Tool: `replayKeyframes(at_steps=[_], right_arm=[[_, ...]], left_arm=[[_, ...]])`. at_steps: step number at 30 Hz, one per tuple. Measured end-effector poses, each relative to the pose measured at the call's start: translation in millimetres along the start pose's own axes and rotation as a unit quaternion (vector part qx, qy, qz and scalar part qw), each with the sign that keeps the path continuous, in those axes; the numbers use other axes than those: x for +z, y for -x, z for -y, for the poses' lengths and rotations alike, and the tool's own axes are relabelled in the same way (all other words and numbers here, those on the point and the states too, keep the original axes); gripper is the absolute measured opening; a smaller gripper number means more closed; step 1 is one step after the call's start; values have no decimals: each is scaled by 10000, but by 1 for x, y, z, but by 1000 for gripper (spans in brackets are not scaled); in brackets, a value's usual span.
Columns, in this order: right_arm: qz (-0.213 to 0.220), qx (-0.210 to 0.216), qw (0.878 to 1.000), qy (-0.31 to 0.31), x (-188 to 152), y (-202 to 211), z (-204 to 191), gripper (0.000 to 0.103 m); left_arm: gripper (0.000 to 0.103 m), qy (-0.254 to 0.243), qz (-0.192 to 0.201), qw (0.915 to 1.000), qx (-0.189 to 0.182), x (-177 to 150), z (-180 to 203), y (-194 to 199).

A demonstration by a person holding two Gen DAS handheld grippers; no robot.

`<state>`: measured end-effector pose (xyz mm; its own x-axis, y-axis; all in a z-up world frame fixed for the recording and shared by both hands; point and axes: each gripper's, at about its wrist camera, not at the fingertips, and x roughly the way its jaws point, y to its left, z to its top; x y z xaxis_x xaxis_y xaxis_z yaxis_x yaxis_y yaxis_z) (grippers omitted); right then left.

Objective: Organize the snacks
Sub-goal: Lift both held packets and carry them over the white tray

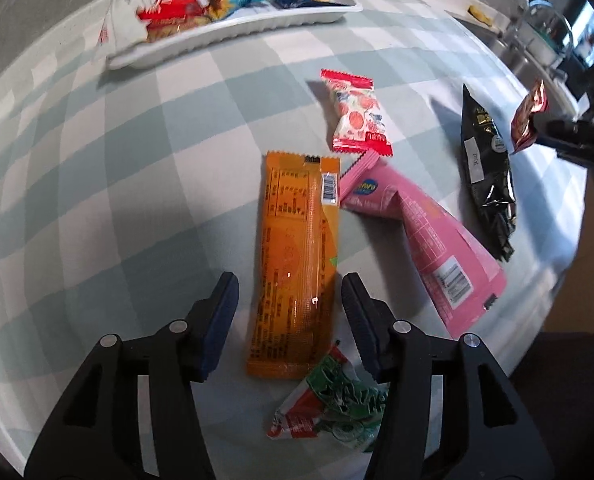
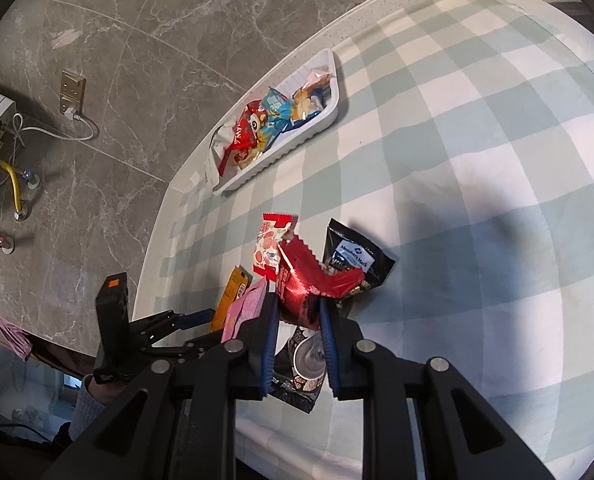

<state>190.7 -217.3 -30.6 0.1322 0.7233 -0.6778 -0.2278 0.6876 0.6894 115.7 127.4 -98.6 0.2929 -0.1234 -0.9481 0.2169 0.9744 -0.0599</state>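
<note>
Left tongs [image 1: 289, 312] spread astride orange wrapper [image 1: 297, 264], which lies flat just short of white tray [image 1: 233, 36] – drop straight, pinch mid-length, clear of green packet [image 1: 333, 404] – right tongs [image 2: 297, 320] pinching red packet [image 2: 309, 284], keep lifted.

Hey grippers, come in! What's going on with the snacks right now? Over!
Left gripper open, straddling orange packet, not gripping. Right gripper shut on red packet, lifted. White tray partly filled; path clear.
</note>
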Motion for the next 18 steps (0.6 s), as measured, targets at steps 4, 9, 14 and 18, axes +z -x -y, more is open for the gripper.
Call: replayKeyframes(at_steps=[4,9,14,18], right_arm=[[3,-22,10000,-37,-2,1,2,23],[4,-10,9999,-130,-5,1,5,23],[5,5,9999,-162,-5,1,5,23],[21,21,9998,-192,-4,2,5,23]], left_arm=[[48,-192,0,9997,148,2,6,-3],[29,-276,94,9994,174,5,7,-2],[24,28,199,9997,-169,8,-1,0],[24,333,300,9980,-454,10,-11,4]])
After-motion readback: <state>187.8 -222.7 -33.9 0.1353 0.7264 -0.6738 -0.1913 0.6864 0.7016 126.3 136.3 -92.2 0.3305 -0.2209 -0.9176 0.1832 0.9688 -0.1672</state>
